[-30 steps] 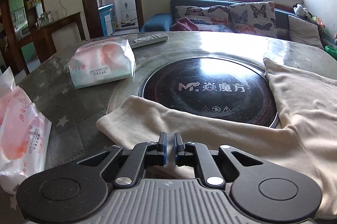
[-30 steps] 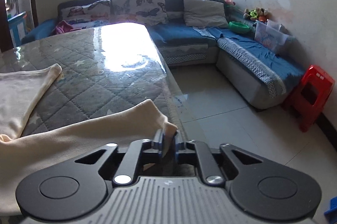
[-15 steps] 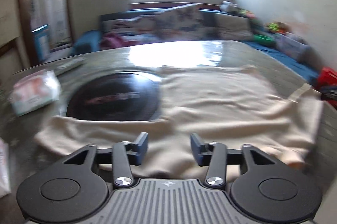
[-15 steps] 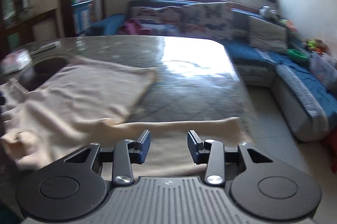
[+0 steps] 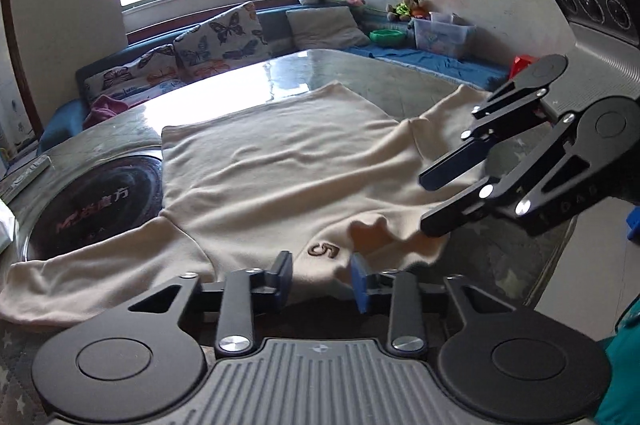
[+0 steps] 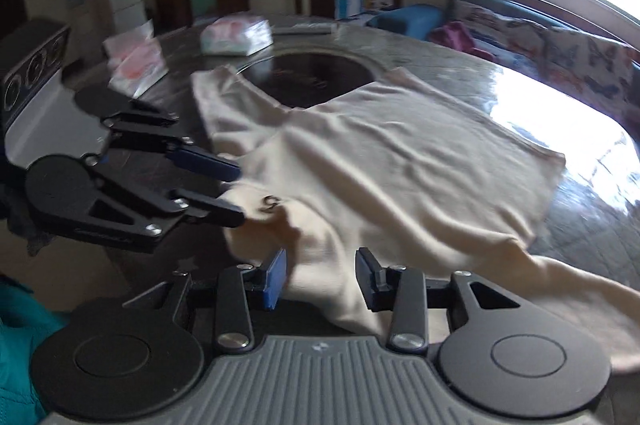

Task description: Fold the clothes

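A cream long-sleeved top [image 5: 280, 177] [image 6: 380, 153] lies spread on the table, sleeves out to both sides. Its collar, with a small "5" label [image 5: 324, 250] [image 6: 271, 202], is rumpled at the near edge. My left gripper [image 5: 320, 277] [image 6: 236, 191] sits at the collar with its jaws closing. The cloth lies between them and the pads do not press on it. My right gripper [image 6: 320, 273] [image 5: 426, 203] comes in from the other side, jaws apart over a raised fold of the collar. The two grippers' tips nearly meet at the label.
A black round hob [image 5: 92, 201] [image 6: 312, 77] is set into the table [image 5: 320, 73], partly under the top. Two tissue packs [image 6: 236, 35] [image 6: 136, 63] and a remote [image 6: 306, 29] lie beyond it. A sofa [image 5: 200, 41] stands behind. A teal sleeve [image 5: 624, 377] is at the near edge.
Both grippers let go of the sleeve ends, opened, and swung inward to the collar, where they now face each other. The left jaws stand narrower than half a second ago.
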Motion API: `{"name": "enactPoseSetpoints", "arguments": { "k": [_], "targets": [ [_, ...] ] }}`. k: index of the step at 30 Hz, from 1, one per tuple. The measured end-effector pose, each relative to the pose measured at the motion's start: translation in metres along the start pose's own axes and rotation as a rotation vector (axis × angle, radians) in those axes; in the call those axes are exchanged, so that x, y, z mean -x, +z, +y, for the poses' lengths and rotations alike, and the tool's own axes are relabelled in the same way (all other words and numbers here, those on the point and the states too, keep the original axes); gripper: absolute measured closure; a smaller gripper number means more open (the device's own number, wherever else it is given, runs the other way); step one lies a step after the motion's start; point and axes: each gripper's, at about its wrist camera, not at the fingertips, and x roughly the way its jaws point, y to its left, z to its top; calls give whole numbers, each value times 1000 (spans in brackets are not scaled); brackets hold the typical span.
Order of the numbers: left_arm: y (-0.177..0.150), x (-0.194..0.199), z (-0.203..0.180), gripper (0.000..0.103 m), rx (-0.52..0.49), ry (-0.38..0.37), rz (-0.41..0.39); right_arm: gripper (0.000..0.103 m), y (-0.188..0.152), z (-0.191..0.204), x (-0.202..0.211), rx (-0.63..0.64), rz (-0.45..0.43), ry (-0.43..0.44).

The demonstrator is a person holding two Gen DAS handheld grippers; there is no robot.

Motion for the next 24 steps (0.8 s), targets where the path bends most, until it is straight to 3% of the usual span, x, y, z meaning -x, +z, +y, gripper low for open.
{"name": "enactPoseSetpoints", "arguments": {
  "k": [1,4,6,9,16,19,20,22,24],
  "targets": [
    [-2,0,-1,80,-11,8,0,66,0,4,-5,16,6,-4],
    [-5,3,-2,93,-36,11,-11,82,-2,9,-16,16,30,-22],
    [-5,7,-1,94,-40,7,-16,91,-5,10,-19,8,46,-21],
    [-6,14,2,95,-44,-8,-16,94,-8,13,-13,16,52,7],
    [-1,17,9,91,-37,-52,4,92,-11,14,-3,25,59,67],
    [11,24,16,90,-12,-56,-38,79,-4,6,7,1,25,47],
    [15,24,17,88,-6,-48,-52,75,-3,3,8,-13,13,33],
    [23,19,20,60,22,-26,-65,67,-1,-4,11,-39,-2,12],
    [27,11,22,51,55,-9,-73,57,-2,-13,13,-85,-28,-39]
  ]
}}
